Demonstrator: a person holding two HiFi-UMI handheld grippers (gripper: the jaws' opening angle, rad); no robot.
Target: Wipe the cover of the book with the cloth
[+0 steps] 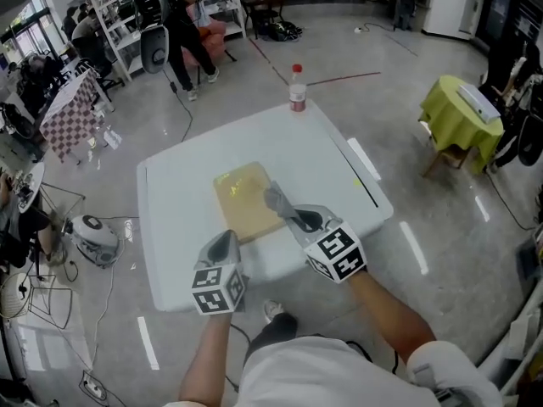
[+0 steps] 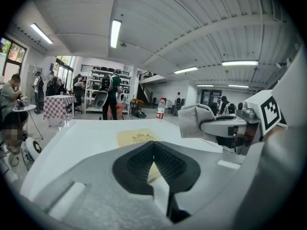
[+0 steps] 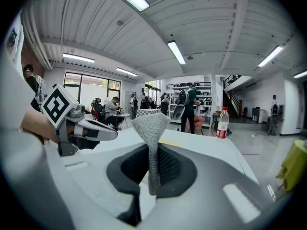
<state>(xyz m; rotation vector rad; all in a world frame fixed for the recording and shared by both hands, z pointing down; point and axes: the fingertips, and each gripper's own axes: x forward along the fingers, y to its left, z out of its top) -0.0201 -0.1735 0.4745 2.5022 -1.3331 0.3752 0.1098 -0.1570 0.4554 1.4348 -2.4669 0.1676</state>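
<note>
A tan book (image 1: 242, 197) lies flat in the middle of the white table (image 1: 178, 193); it also shows as the book (image 2: 139, 137) in the left gripper view. My right gripper (image 1: 284, 210) hangs over the book's near right part, shut on a grey cloth (image 1: 275, 197). The cloth (image 3: 150, 128) stands up in a fold out of the right gripper (image 3: 153, 171). My left gripper (image 1: 227, 237) is shut, its tip at the book's near left corner. In its own view the left gripper (image 2: 153, 152) shows a sliver of book through the gap under the joined tips.
A water bottle (image 1: 297, 87) with a red cap stands at the table's far edge. A thin black strip (image 1: 361, 172) lies along the table's right side. A small table with a yellow-green cover (image 1: 458, 113) stands to the right. People and shelves are far off at the back left.
</note>
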